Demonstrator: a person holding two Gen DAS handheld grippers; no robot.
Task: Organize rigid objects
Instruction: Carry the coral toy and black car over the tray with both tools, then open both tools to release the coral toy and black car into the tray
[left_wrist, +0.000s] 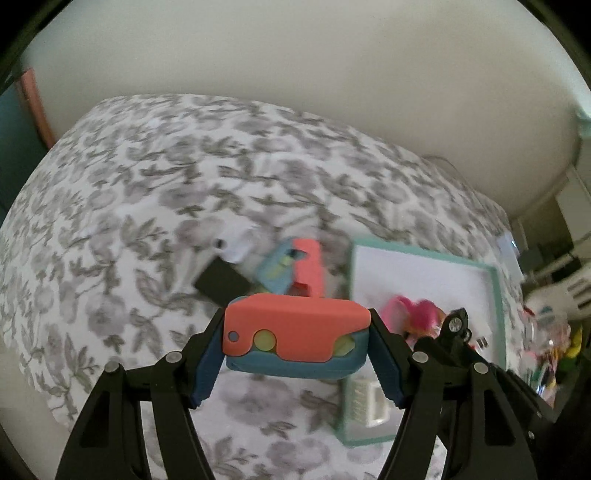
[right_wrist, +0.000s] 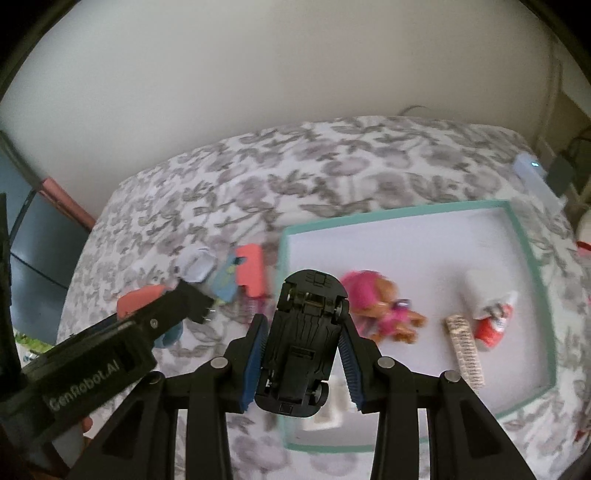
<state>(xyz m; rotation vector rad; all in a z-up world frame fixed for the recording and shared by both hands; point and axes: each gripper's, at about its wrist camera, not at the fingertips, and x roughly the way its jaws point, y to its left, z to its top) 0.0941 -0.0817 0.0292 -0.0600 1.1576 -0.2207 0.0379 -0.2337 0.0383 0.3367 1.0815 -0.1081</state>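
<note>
My left gripper (left_wrist: 297, 345) is shut on a coral and blue plastic block (left_wrist: 295, 338), held above the floral bedspread; it also shows in the right wrist view (right_wrist: 142, 299). My right gripper (right_wrist: 303, 341) is shut on a black toy car (right_wrist: 304, 341), underside up, over the near left edge of the teal-rimmed white tray (right_wrist: 528, 254). The tray also shows in the left wrist view (left_wrist: 495, 295). A second coral and blue block (left_wrist: 295, 267) lies on the bed left of the tray, next to a black box (left_wrist: 221, 282) and a white case (left_wrist: 236, 245).
In the tray lie a pink puppy figure (right_wrist: 380, 308), a beige ridged bar (right_wrist: 465, 349), a white and red bottle (right_wrist: 487, 314) and a white piece (right_wrist: 328, 406) near my right fingers. A white device (right_wrist: 532, 171) sits at the bed's far right corner. The wall is behind.
</note>
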